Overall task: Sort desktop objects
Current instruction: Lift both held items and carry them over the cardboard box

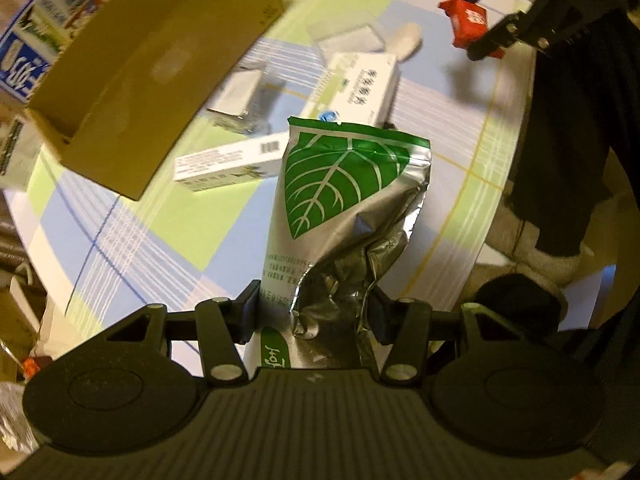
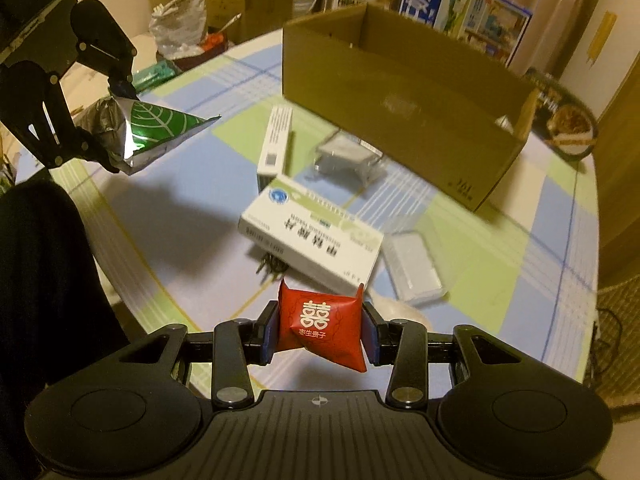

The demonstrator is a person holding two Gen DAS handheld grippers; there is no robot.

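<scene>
A silver leaf-printed pouch [image 1: 348,208] is clamped in the left gripper [image 1: 316,312] jaws and a red sweet packet [image 2: 320,326] in the right gripper [image 2: 320,330] jaws, both carried above the worktop [image 2: 500,248]; release into the cardboard box [image 2: 404,120] at the far edge is judged next.

A checked tablecloth [image 2: 160,216] covers the table, with printed cartons [image 2: 464,4] and a crumpled bag [image 2: 180,24] behind.

Silver pouch [image 1: 344,216] with green leaf, red packet [image 2: 324,326], plaid tablecloth [image 2: 192,208].

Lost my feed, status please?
Left gripper shut on foil pouch. Right gripper shut on red packet. Cardboard box open, path clear.
</scene>
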